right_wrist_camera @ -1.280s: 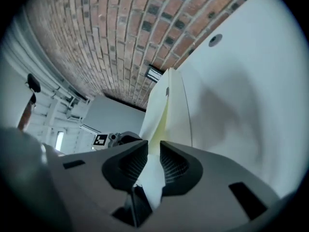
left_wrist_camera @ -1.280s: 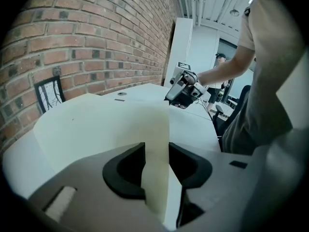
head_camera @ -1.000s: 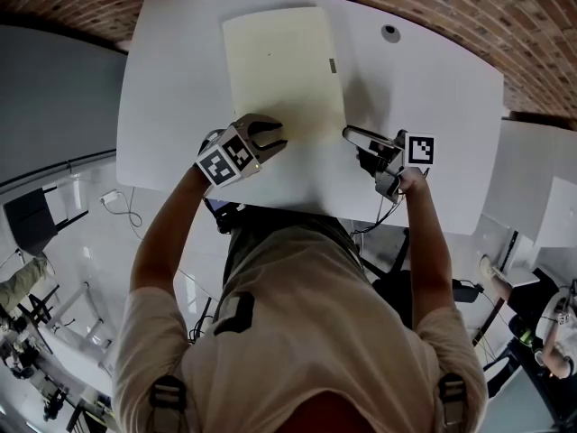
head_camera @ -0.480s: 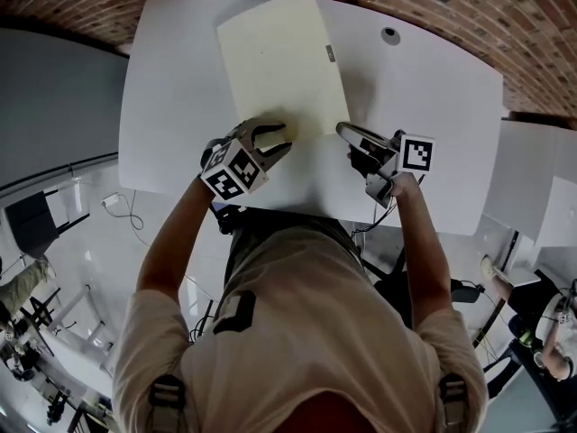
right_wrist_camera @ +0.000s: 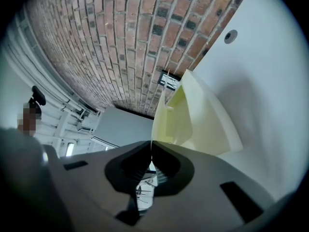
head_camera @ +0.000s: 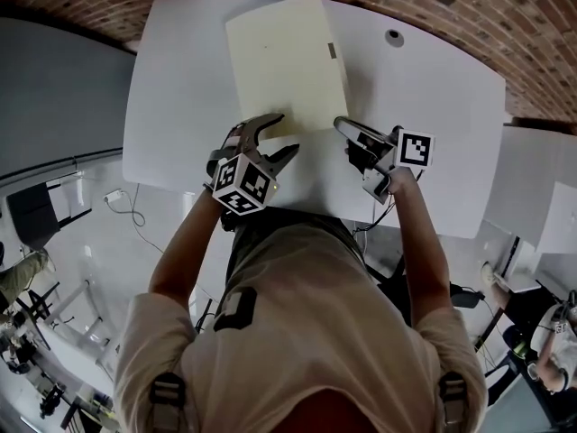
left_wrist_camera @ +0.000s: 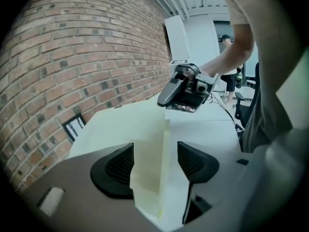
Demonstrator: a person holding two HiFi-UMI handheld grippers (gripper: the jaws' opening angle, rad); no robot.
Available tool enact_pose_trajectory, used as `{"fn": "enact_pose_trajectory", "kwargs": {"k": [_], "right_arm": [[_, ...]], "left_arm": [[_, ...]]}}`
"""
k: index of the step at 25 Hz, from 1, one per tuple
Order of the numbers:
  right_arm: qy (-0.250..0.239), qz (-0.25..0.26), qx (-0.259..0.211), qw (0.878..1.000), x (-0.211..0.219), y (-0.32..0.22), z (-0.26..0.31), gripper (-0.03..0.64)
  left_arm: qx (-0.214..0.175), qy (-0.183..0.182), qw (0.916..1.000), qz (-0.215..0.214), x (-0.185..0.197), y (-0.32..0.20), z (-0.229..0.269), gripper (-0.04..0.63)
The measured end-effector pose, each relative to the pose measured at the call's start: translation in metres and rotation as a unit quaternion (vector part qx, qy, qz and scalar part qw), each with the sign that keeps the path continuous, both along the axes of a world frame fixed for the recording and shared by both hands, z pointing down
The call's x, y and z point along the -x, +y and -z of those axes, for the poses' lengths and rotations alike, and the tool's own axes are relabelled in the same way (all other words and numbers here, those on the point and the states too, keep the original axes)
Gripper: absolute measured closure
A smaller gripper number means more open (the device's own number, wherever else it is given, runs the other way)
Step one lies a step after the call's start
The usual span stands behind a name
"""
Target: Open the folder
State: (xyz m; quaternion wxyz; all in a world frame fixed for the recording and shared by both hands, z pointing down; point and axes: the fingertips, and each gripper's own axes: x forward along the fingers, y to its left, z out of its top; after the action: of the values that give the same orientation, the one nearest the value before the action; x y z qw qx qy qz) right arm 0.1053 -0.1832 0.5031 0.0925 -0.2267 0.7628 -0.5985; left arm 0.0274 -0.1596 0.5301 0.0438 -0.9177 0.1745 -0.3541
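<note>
Matt paper folder on smooth, faintly glossy table.
</note>
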Motion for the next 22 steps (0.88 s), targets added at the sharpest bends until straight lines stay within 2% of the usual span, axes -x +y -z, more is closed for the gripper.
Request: {"fn": "enact_pose_trajectory", "kwargs": {"k": [3,5,7,11,15,17,20,22], "right_arm": [[-0.001,0.002,0.003,1.0,-0.001,0.001,0.001,0.611],[0.003,0.002,0.003,1.0,-0.001,0.001,0.003,0.611],[-0.001,0.006,0.0,1.0,0.005,-0.001,0.009,0.611],[-0.031,0.008,-0.01,0.999,0.019,-0.002,0.033,0.611],[-0.066,-0.005,-0.005,0.998,0.027,-0.003,0.055,0.611],[-0.065,-0.005,-0.008,0.998,0.034,-0.002,0.064,0.611],[-0.058,-0.007,-0.013,0.998,0.045,0.0,0.075,0.611],[-0.055,-0.007,-0.015,0.998,0.055,0.002,0.08,0.611]], "left_arm": [[-0.045,-0.031,0.9985,0.009,-0.007,-0.007,-0.009,0.328],[-0.059,-0.029,0.9975,0.024,-0.007,-0.012,-0.009,0.346],[-0.063,-0.012,0.9971,0.041,-0.001,-0.017,-0.002,0.399],[-0.059,0.017,0.9968,0.051,0.007,-0.016,0.014,0.427],[-0.036,0.071,0.9934,0.083,0.013,-0.015,0.032,0.449],[-0.035,0.06,0.9939,0.086,0.013,-0.013,0.034,0.448],[-0.052,0.025,0.9943,0.089,0.014,-0.007,0.034,0.371],[-0.07,0.01,0.992,0.105,0.021,-0.006,0.036,0.364]]}}
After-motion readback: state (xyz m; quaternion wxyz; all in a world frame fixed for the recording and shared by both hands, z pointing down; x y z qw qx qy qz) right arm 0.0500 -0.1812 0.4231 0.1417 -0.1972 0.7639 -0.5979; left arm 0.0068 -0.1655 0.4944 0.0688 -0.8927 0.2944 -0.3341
